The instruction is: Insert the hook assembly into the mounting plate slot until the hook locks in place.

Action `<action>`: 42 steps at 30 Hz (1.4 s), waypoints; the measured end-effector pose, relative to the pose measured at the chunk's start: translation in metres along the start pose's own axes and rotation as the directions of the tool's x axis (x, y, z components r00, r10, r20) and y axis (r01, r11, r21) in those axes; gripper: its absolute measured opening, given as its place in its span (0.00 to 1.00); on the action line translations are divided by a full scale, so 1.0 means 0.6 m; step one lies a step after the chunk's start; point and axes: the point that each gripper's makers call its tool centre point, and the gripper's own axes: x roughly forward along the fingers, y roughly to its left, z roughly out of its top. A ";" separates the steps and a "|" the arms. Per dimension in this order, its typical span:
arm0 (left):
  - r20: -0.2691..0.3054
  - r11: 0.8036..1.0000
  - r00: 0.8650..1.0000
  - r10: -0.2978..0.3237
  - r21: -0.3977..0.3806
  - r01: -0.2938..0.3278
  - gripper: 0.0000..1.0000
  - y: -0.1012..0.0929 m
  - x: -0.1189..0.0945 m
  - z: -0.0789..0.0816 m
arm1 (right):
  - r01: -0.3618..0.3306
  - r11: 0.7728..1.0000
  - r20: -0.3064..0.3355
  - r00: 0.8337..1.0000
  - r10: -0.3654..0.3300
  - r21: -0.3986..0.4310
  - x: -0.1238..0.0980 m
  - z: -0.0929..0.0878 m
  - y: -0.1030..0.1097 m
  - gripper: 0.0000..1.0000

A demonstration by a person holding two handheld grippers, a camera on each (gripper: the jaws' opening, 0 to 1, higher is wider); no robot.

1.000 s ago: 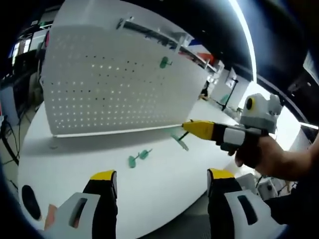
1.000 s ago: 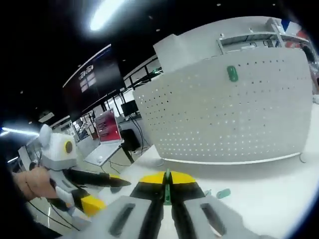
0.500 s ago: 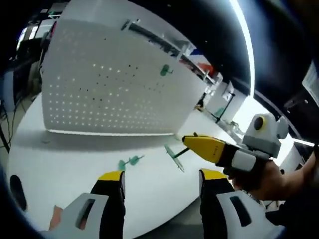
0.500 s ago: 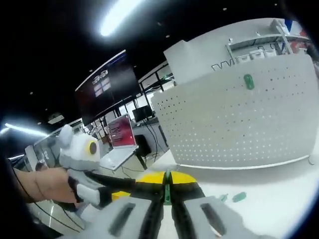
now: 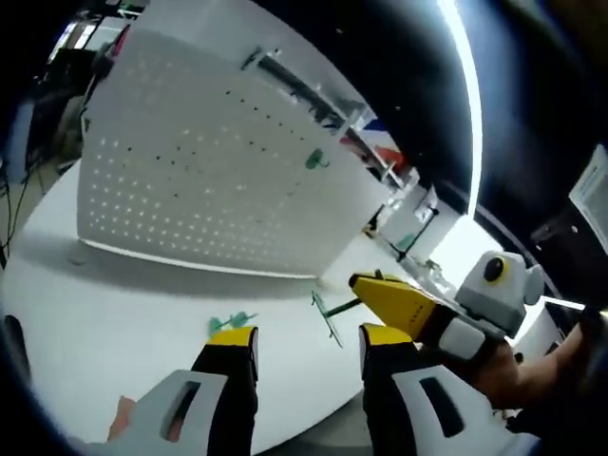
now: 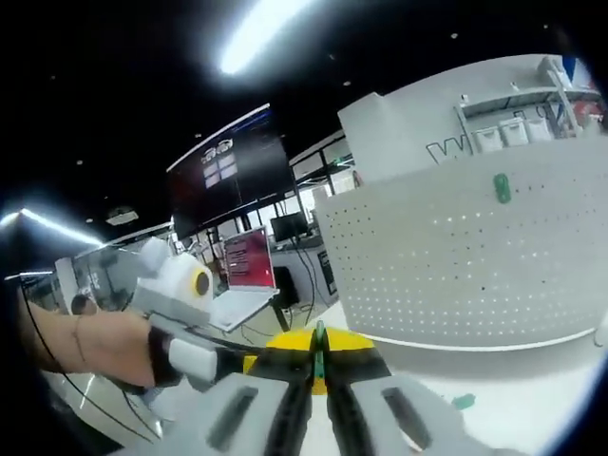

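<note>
The white perforated mounting plate (image 5: 199, 180) stands upright on the white table (image 5: 104, 313). One green hook (image 5: 314, 160) is seated high on it. A loose green hook (image 5: 228, 324) lies on the table in front of the plate. My right gripper (image 5: 356, 283) comes in from the right, shut on a third green hook (image 5: 328, 318), which hangs just off its yellow tips. My left gripper (image 5: 306, 347) is open with nothing between its jaws. In the right gripper view my right gripper (image 6: 318, 366) pinches the hook's thin edge (image 6: 318, 344), facing the plate (image 6: 465, 275) and the mounted hook (image 6: 501, 187).
A hand holds my left gripper (image 6: 252, 363) at the left of the right gripper view. A laptop (image 6: 249, 275) and desks stand behind it. Another loose hook (image 6: 463, 402) lies on the table near the plate's foot. Shelving rises behind the plate.
The two grippers have drawn closer together, and the held hook now hangs just in front of my left jaws. My left jaws have narrowed a little but stay open.
</note>
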 end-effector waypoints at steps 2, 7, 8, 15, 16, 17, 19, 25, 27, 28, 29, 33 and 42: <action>0.006 1.000 1.000 -0.018 -0.016 0.018 0.37 -0.007 0.000 0.002 | -0.011 1.000 0.017 1.000 0.012 -0.011 -0.001 0.007 0.005 0.00; 0.032 0.996 0.998 -0.058 -0.070 0.061 0.21 -0.022 -0.004 0.011 | -0.021 0.999 0.041 0.999 0.023 -0.033 -0.003 0.017 0.012 0.00; 0.035 0.995 0.997 -0.062 -0.081 0.064 0.19 -0.023 -0.005 0.012 | -0.022 0.999 0.048 0.999 0.024 -0.037 -0.004 0.019 0.012 0.00; 0.039 0.991 0.995 -0.096 -0.090 0.099 0.14 -0.037 -0.004 0.017 | -0.032 0.998 0.074 0.997 0.036 -0.055 -0.006 0.031 0.021 0.00; 0.038 0.991 0.994 -0.100 -0.089 0.103 0.13 -0.039 -0.003 0.017 | -0.032 0.998 0.078 0.996 0.036 -0.058 -0.006 0.033 0.021 0.00; 0.042 0.989 0.993 -0.108 -0.097 0.111 0.12 -0.042 -0.003 0.019 | -0.032 0.998 0.082 0.996 0.037 -0.063 -0.007 0.035 0.022 0.00; 0.051 0.985 0.991 -0.123 -0.115 0.128 0.09 -0.048 -0.002 0.022 | -0.032 0.997 0.087 0.996 0.037 -0.064 -0.008 0.037 0.022 0.00; 0.061 0.980 0.987 -0.148 -0.128 0.154 0.05 -0.055 -0.001 0.026 | -0.038 0.997 0.093 0.995 0.044 -0.063 -0.008 0.039 0.025 0.00; 0.057 0.978 0.986 -0.155 -0.134 0.161 0.05 -0.057 -0.002 0.026 | -0.038 0.997 0.096 0.994 0.044 -0.064 -0.009 0.040 0.026 0.00; 0.056 0.978 0.986 -0.155 -0.135 0.161 0.05 -0.057 -0.002 0.026 | -0.038 0.997 0.097 0.994 0.044 -0.066 -0.009 0.040 0.026 0.00; 0.052 0.978 0.986 -0.156 -0.131 0.162 0.05 -0.057 -0.002 0.026 | -0.038 0.997 0.098 0.994 0.045 -0.067 -0.009 0.040 0.027 0.00; 0.052 0.977 0.986 -0.161 -0.134 0.166 0.04 -0.055 -0.004 0.025 | -0.037 0.997 0.099 0.994 0.043 -0.066 -0.011 0.039 0.031 0.00; 0.050 0.975 0.986 -0.158 -0.148 0.163 0.01 -0.057 -0.004 0.025 | -0.022 0.996 0.098 0.995 0.031 -0.092 -0.016 0.037 0.032 0.00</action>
